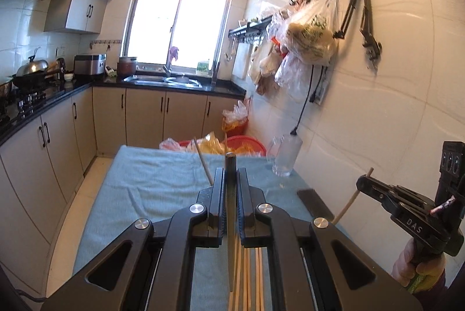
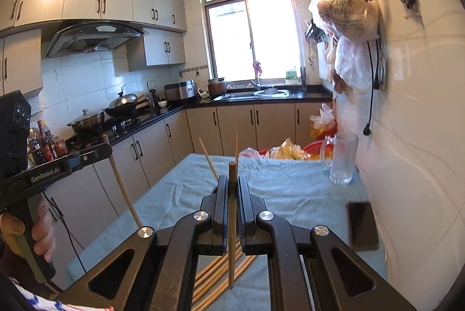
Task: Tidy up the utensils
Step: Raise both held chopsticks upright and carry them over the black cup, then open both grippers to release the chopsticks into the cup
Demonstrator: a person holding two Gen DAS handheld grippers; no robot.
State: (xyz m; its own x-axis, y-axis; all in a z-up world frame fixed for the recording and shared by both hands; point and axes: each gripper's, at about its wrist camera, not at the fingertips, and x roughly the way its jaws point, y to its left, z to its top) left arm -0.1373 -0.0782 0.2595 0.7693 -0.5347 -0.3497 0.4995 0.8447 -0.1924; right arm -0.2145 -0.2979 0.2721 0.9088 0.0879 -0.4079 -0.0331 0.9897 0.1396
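Note:
My left gripper (image 1: pixel 231 174) is shut on one wooden chopstick (image 1: pixel 231 224), held upright above the table; it also shows at the left of the right wrist view (image 2: pixel 101 148) with its chopstick (image 2: pixel 123 189). My right gripper (image 2: pixel 232 183) is shut on another chopstick (image 2: pixel 231 224), also upright; it shows at the right of the left wrist view (image 1: pixel 361 183). Several loose chopsticks (image 1: pixel 247 279) lie on the blue-grey tablecloth (image 1: pixel 151 189) under the grippers, also in the right wrist view (image 2: pixel 221 276). A clear glass mug (image 2: pixel 343 160) stands at the table's far right, next to the wall.
A dark phone (image 2: pixel 361 224) lies at the table's right edge by the tiled wall. Red baskets with plastic bags (image 2: pixel 290 151) sit beyond the table's far edge. Plastic bags (image 1: pixel 308 38) hang from wall hooks above. Kitchen counter, stove (image 2: pixel 116 119) and cabinets run along the left.

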